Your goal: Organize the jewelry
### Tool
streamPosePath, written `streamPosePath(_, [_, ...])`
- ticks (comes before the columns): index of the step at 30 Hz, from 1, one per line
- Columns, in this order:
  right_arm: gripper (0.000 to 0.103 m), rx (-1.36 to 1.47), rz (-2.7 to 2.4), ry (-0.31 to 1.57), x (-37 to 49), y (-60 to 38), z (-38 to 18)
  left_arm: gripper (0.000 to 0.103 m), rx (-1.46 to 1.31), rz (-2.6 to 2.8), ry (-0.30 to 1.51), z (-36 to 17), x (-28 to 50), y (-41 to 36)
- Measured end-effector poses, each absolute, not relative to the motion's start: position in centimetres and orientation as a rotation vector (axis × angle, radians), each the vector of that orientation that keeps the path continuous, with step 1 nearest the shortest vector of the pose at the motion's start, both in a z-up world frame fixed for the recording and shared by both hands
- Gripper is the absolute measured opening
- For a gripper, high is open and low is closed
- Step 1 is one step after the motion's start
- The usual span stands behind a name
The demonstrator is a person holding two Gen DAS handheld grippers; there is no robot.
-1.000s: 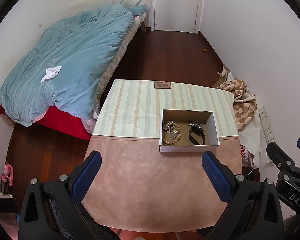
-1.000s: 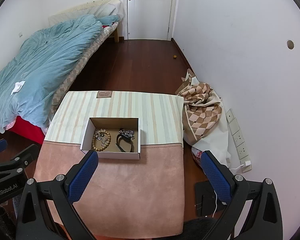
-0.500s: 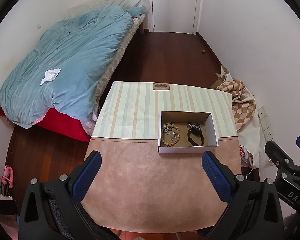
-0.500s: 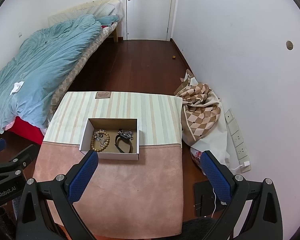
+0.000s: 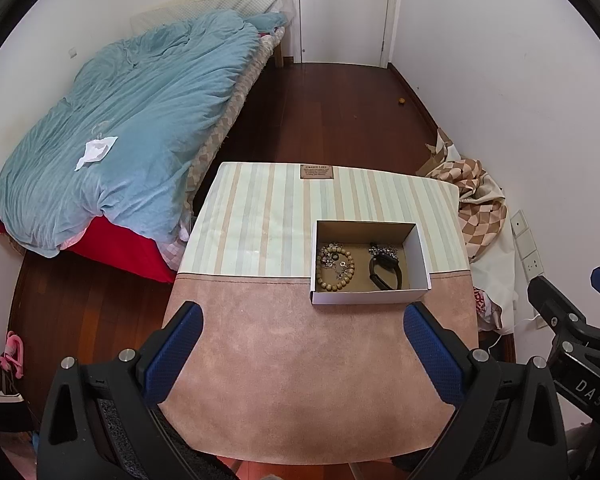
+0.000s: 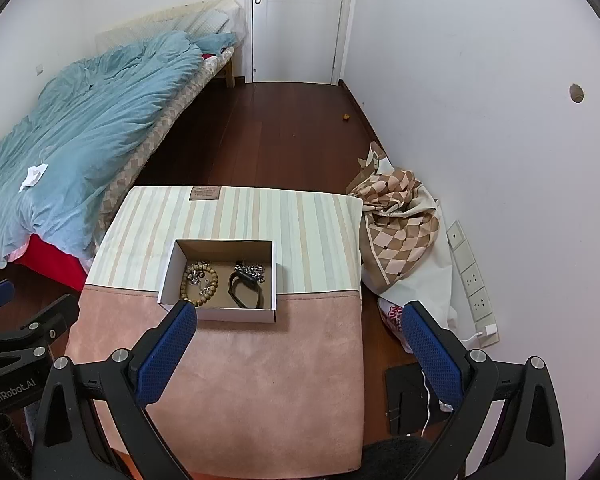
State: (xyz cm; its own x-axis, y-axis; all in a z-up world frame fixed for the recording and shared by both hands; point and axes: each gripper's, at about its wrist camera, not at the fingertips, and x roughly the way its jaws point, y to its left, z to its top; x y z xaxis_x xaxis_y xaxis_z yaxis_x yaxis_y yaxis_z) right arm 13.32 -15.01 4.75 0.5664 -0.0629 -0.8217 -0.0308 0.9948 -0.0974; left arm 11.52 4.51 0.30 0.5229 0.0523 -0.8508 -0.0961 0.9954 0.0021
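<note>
A small open white cardboard box (image 5: 370,297) (image 6: 220,313) sits on a table covered with a striped and pink cloth (image 5: 300,360) (image 6: 240,380). In it lie a wooden bead bracelet (image 5: 335,268) (image 6: 199,282), small silver pieces, a black band (image 5: 386,274) (image 6: 246,290) and a silver chain (image 5: 384,249) (image 6: 252,270). My left gripper (image 5: 302,344) is open and empty, high above the table's near half. My right gripper (image 6: 300,340) is open and empty, also held high, near the box's front right.
A bed with a blue duvet (image 5: 132,128) stands to the left. A checked cloth bundle (image 5: 476,200) (image 6: 400,224) lies on the floor right of the table, by wall sockets (image 6: 470,276). A white door (image 5: 344,8) is at the back.
Both grippers have drifted slightly up and back, so the table and box look a little smaller. The box's contents are unmoved. Both grippers stay open.
</note>
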Motion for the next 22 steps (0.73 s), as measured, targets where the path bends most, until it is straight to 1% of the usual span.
streamPosePath(22, [0.103, -0.105, -0.012, 0.962, 13.37, -15.08, 5.56, 0.102, -0.064, 0.074, 0.993, 1.02, 11.21, 4.68])
